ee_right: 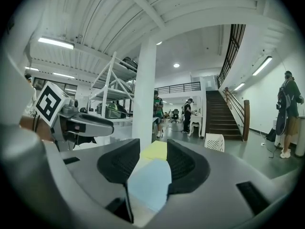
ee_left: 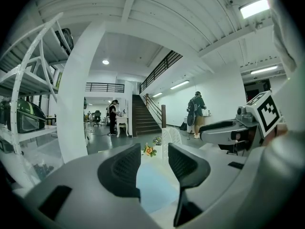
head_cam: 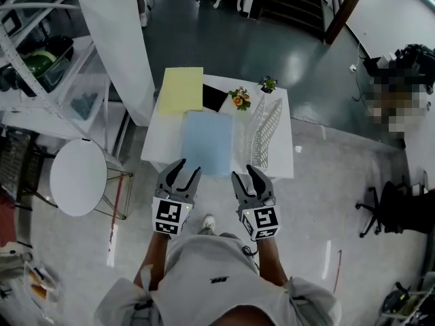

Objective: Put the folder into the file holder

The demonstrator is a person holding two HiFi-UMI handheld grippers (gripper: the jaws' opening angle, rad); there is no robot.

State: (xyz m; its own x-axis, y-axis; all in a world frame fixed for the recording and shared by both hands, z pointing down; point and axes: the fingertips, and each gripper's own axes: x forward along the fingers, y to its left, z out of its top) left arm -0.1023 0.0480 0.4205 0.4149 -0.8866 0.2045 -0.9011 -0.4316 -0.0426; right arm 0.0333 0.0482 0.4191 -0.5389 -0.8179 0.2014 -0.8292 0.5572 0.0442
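Note:
A light blue folder (head_cam: pixel 207 141) lies flat on the white table (head_cam: pixel 282 161), at its near middle. The white wire file holder (head_cam: pixel 265 129) stands just right of it. Both grippers hover over the table's near edge, side by side. My left gripper (head_cam: pixel 189 167) points at the folder's near left corner and my right gripper (head_cam: pixel 245 173) at its near right corner. Each has its jaws a little apart with nothing between them. In the left gripper view the blue folder (ee_left: pixel 155 187) shows through the left gripper (ee_left: pixel 154 151), and in the right gripper view the folder (ee_right: pixel 150 182) shows through the right gripper (ee_right: pixel 153 149).
A yellow folder (head_cam: pixel 182 90), a black flat item (head_cam: pixel 215 98), orange flowers (head_cam: pixel 240 100) and a small plant (head_cam: pixel 267 83) sit at the table's far side. A white pillar (head_cam: pixel 115 39) and round stool (head_cam: pixel 78 176) stand left, an office chair (head_cam: pixel 397 209) right.

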